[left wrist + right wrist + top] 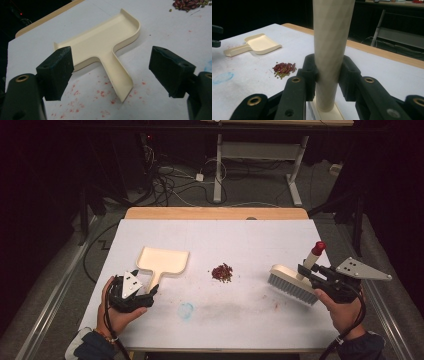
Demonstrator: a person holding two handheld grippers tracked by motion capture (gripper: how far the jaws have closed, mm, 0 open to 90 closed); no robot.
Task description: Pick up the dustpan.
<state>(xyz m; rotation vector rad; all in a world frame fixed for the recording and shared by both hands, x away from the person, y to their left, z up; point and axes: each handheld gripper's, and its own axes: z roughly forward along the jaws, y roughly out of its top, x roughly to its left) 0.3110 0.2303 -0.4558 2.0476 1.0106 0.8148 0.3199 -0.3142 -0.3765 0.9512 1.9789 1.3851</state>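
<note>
Left gripper [150, 294]: black two-jaw tool held in the person's left hand [114, 312] at the near left of the table; its jaws stand wide apart with nothing clamped, one on either side of the dustpan's handle end, not touching it.
Dustpan [163, 261]: cream plastic, flat tray with a raised rim and a short handle; it lies on the white table cover [240, 315], handle pointing near, toward the left gripper, tray on the far side.
Stains: small red specks on the cover around the handle [100, 93]; a faint blue ring [185, 310] nearer the front edge.
Pile of beans [222, 272]: small heap of dark red and green beans, mid-table, between dustpan and brush, apart from both.
Brush [292, 282]: cream hand brush with grey-white bristles resting on the cover at the right; its round cream handle with a red tip [318, 247] rises upward and away.
Right gripper [303, 270]: black tool in the person's right hand [345, 312]; jaws clamped together on the brush handle [329, 55], pads pressing both sides.
</note>
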